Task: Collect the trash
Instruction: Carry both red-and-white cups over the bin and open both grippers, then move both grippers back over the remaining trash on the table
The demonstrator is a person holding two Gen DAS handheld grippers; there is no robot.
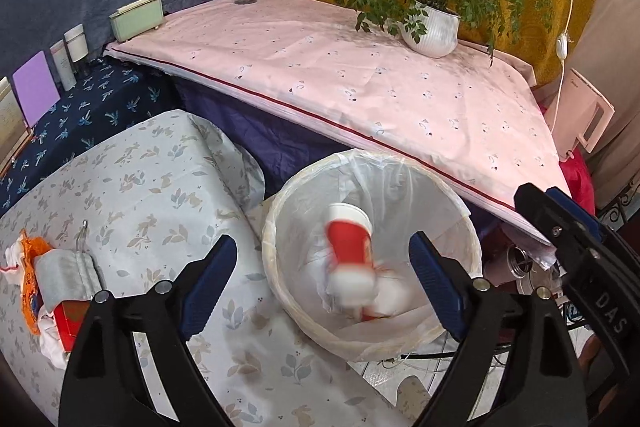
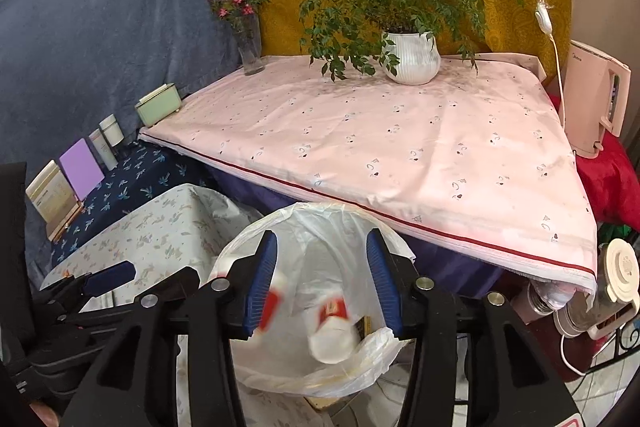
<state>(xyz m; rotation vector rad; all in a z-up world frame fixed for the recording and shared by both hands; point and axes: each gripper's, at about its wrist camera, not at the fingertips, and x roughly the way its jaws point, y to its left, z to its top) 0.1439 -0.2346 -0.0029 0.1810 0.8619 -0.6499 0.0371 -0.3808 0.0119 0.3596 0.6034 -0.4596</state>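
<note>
Above the bin (image 1: 276,283) — red-and-white cups (image 1: 352,243), blurred

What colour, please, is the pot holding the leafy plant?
White, with ribbed sides; the pot shows best in the right wrist view.

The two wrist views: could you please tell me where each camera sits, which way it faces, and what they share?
Left wrist view: sits on the left gripper, looking down into the round bag-lined white trash bin at a blurred red-and-white paper cup; its own open blue-padded fingers show.
Right wrist view: sits on the right gripper, above the same bin; its open fingers show, with the left gripper at lower left.
Shared: bin, cups, pink tablecloth, white potted plant.
</note>
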